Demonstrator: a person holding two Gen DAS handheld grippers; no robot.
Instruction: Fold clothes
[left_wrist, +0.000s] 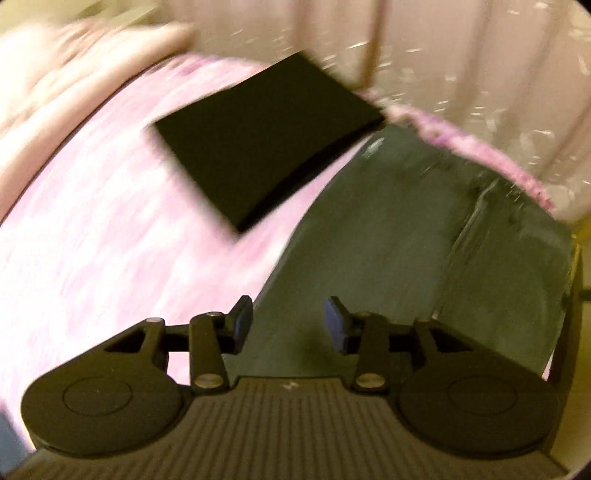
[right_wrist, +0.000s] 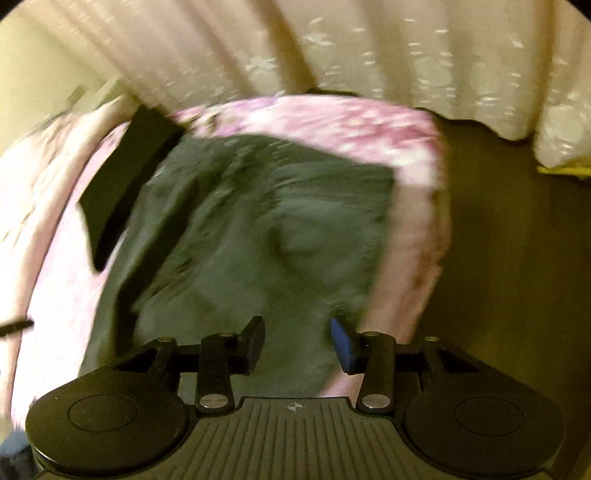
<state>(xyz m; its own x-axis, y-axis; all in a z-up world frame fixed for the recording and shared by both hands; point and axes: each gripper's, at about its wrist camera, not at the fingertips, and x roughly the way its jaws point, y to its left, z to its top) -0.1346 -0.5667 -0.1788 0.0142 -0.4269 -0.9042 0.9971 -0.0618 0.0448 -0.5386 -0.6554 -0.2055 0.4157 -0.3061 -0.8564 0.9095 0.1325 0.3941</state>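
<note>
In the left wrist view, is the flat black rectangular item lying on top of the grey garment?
No. The black rectangular item lies on the pink patterned cover, beside the grey garment, at most meeting its edge.

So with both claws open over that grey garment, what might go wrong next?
1. The grey garment looks rumpled, so a fold may set in creases.
2. It lies near the pink blanket's edge and could slide off.
3. The left claw or right claw could pinch the blanket too.

Grey-green garment (right_wrist: 251, 229), mottled pink bedspread (left_wrist: 92, 229)
</note>
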